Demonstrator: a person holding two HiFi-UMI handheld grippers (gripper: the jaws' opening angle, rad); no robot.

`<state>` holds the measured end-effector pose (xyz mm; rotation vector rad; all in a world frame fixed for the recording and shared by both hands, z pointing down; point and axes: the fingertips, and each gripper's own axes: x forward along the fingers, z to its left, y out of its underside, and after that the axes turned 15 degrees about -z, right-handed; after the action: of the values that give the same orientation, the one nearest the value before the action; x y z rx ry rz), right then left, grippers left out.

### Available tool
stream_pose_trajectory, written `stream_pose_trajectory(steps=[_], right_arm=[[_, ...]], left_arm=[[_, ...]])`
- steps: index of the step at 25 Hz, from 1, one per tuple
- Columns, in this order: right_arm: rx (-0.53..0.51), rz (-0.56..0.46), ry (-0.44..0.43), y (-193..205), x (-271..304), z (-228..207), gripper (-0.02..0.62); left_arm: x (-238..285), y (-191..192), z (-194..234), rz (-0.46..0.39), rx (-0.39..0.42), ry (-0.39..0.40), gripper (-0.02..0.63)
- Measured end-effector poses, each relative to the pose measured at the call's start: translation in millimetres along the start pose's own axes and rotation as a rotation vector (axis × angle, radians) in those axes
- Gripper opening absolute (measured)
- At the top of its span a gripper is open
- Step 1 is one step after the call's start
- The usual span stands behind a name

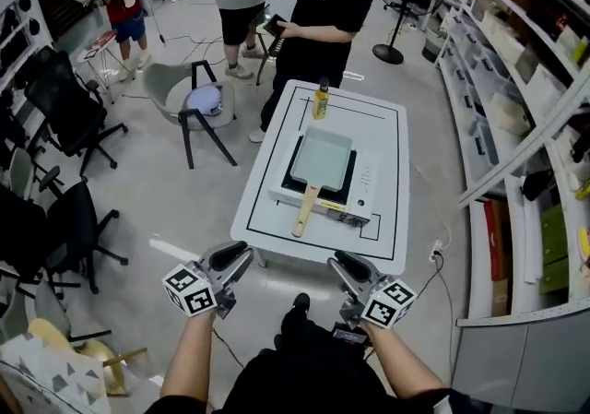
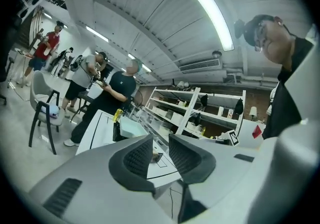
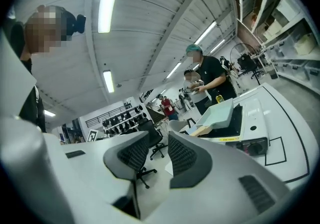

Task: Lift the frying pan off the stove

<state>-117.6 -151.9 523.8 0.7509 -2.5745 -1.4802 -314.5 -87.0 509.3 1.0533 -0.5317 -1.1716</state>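
A pale green rectangular frying pan (image 1: pixel 322 159) with a wooden handle (image 1: pixel 306 210) sits on a white portable stove (image 1: pixel 364 183) on a low white table (image 1: pixel 392 218). The handle points toward me. Both grippers hang in the air short of the table's near edge, apart from the pan. My left gripper (image 1: pixel 235 260) is open, nothing between its jaws; its own view (image 2: pixel 160 140) shows the pan (image 2: pixel 131 127) far ahead. My right gripper (image 1: pixel 346 265) is also open and empty; in its view (image 3: pixel 159 140) the pan (image 3: pixel 220 115) and stove (image 3: pixel 250 123) lie off to the right.
A yellow bottle (image 1: pixel 321 100) stands at the table's far end. A person in black (image 1: pixel 323 16) stands just behind it. A grey chair (image 1: pixel 198 99) and black office chairs (image 1: pixel 64 108) are to the left, shelving (image 1: pixel 516 80) along the right.
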Motion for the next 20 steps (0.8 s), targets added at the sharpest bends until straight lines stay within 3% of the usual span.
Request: stream_pose_trajectory(steps=[8,13,20], right_arm=[[0.268,0.081,-0.009,2,50,-48,0.141],[0.452,0.118,-0.005,11,69,-67,0.153],[0.607,0.186,-0.026,34,78,-76,0.166]], left_arm=[[74,-4,49,0.057,-0.202,0.047,0.112],[111,10,75,0.103,-0.369,0.069,0.112],[140,49,81,0.245,-0.575,0.142,0.135]])
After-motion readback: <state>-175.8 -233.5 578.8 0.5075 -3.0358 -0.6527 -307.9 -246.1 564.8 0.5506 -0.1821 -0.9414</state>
